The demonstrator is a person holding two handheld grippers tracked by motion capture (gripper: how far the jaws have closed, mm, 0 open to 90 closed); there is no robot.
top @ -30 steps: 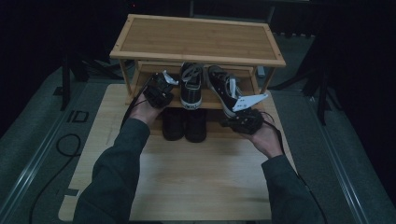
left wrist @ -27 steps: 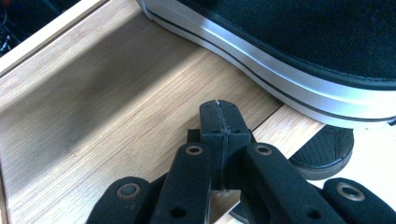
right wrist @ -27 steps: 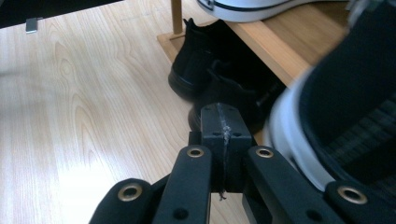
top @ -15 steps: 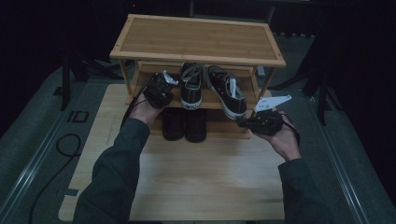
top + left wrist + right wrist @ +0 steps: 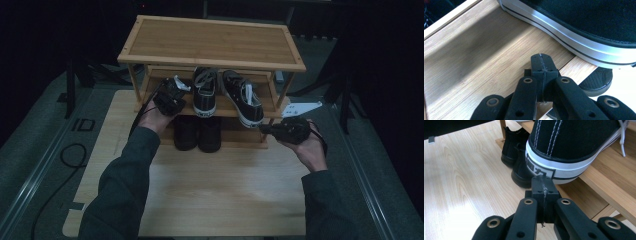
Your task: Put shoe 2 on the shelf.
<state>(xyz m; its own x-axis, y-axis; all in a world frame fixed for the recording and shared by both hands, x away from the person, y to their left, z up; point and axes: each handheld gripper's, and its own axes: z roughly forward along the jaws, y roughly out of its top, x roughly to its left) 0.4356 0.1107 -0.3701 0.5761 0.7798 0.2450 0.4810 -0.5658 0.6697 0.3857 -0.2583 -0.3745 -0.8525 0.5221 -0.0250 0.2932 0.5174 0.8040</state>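
A wooden shoe rack [image 5: 210, 45] stands at the back of the table. Two black sneakers with white soles [image 5: 205, 92] [image 5: 243, 97] sit on its middle shelf, and a pair of black shoes [image 5: 197, 132] stands beneath. My left gripper [image 5: 172, 92] rests at the shelf's left end, shut and empty [image 5: 541, 62], beside the left sneaker's sole [image 5: 579, 32]. My right gripper [image 5: 265, 128] hovers by the rack's right front post, shut and empty [image 5: 542, 185], pointing at the right sneaker's heel [image 5: 564, 147] without touching it.
The light wooden table board [image 5: 220, 185] lies in front of the rack. A black cable [image 5: 65, 160] loops over the grey floor at the left. Dark stands [image 5: 345, 95] flank the rack. The black shoes [image 5: 515, 157] are behind the right gripper's jaws.
My right gripper has drawn away from the right sneaker's heel, moving right and slightly toward the person. The left gripper and all the shoes have stayed in place.
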